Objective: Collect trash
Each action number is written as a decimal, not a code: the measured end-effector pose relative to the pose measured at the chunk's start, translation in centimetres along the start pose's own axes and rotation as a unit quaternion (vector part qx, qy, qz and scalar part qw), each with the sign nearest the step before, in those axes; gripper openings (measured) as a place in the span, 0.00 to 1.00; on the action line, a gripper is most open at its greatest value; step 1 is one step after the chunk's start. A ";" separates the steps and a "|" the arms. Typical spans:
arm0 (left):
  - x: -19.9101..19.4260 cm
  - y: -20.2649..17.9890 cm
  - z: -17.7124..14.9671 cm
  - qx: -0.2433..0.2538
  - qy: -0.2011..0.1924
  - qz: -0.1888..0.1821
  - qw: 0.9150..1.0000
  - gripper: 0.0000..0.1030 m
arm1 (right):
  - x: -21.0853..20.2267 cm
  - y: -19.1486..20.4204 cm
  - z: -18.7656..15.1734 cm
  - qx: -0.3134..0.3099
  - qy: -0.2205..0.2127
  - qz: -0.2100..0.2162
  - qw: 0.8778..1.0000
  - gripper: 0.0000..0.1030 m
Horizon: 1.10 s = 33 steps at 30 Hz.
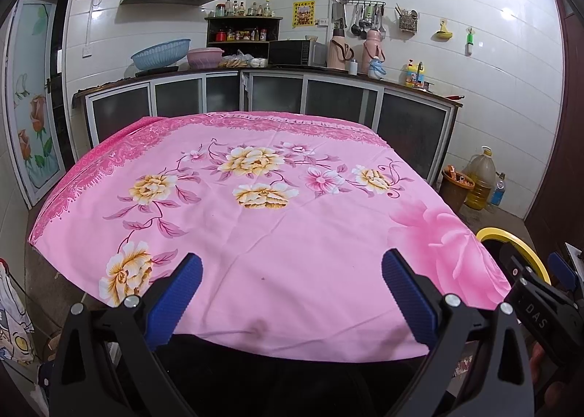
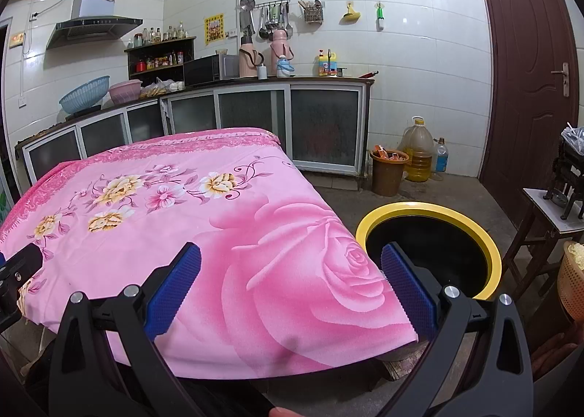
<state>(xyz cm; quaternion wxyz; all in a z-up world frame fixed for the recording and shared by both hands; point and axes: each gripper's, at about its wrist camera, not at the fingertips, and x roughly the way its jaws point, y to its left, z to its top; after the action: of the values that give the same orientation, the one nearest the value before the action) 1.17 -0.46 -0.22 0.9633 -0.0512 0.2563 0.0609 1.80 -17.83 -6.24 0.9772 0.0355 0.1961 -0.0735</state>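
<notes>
**Table bare, bin waiting, both grippers empty**

Progress: no trash shows anywhere on the tablecloth [image 1: 277, 234]. Only a tiny dark speck near its front edge, too small to identify. Either the surface is already cleared or nothing has been laid out; the pictures alone cannot say which. The bin [image 2: 430, 253] stands on the floor just beside the table's right corner, its inside dark, contents not visible. Judged from this, little or nothing is left to pick up on the table itself.

Left gripper [image 1: 292, 293]: jaws spread wide, nothing between them, hovering over the near edge of the cloth. Right gripper [image 2: 292, 289]: also spread and empty, one finger over the cloth's corner, the other in line with the bin's mouth.

Materials:
- Tablecloth: soft pink fabric, printed flowers and one large rose, light creases, draping over the edges.
- Bin: round, smooth yellow rim, black inside.
- Finger pads [image 1: 408, 300]: blue, ribbed rubber on black plastic arms.
- Floor: rough, dull concrete.
- Walls: glossy white tile.
</notes>
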 end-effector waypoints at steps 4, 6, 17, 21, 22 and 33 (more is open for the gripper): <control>0.0 0.0 0.0 0.001 0.000 0.000 1.000 0.92 | 0.1 -0.1 0.0 0.000 0.001 0.000 1.000 0.92; 0.0 0.0 0.0 0.001 0.000 0.000 1.000 0.92 | 0.1 0.0 -0.2 0.000 0.002 0.000 1.000 0.92; 0.2 0.0 -0.2 0.003 0.001 -0.003 1.000 0.92 | 0.1 -0.1 -0.2 0.000 0.003 0.000 1.000 0.92; 0.3 0.1 -0.2 0.004 0.003 -0.005 1.000 0.92 | 0.1 -0.1 -0.1 0.000 0.002 -0.001 1.000 0.92; 0.4 0.1 -0.1 0.004 0.003 -0.005 1.000 0.92 | 0.1 -0.1 -0.2 0.001 0.003 0.000 1.000 0.92; 0.5 0.1 -0.1 0.006 0.006 -0.009 1.000 0.92 | 0.1 -0.1 -0.2 0.000 0.003 0.000 1.000 0.92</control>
<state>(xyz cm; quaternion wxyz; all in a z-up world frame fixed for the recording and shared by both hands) 1.56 -0.30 -0.58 0.9624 -0.0483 0.2623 0.0505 1.78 -17.94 -6.41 0.9766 0.0358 0.1988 -0.0737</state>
